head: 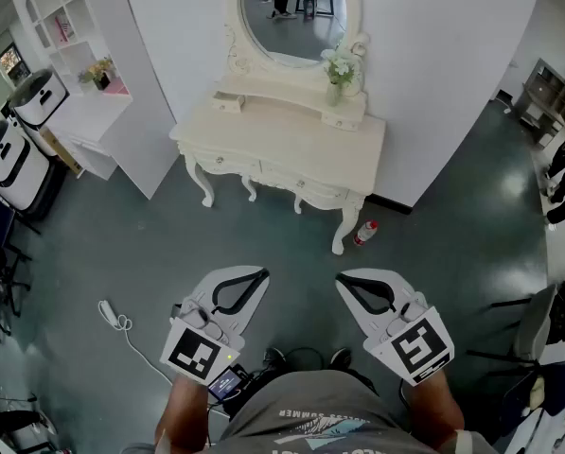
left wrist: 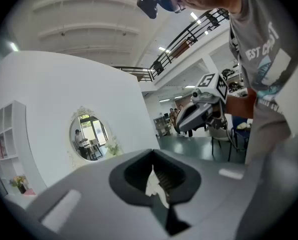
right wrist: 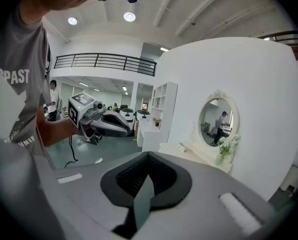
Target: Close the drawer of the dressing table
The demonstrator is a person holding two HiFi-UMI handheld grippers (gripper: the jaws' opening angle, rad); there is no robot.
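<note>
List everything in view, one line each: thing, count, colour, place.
carved wooden dressing table: one, cream, against the white wall
oval mirror: one, cream frame, at the table's back
vase of flowers: one, white and green, tabletop's right rear
plastic bottle: one, red and white, on the floor by the table's right front leg
open shelf unit: one, white, left of the table
cable: one, white, on the floor at left
left hand-held gripper: one, grey, jaws together, empty
right hand-held gripper: one, grey, jaws together, empty
</note>
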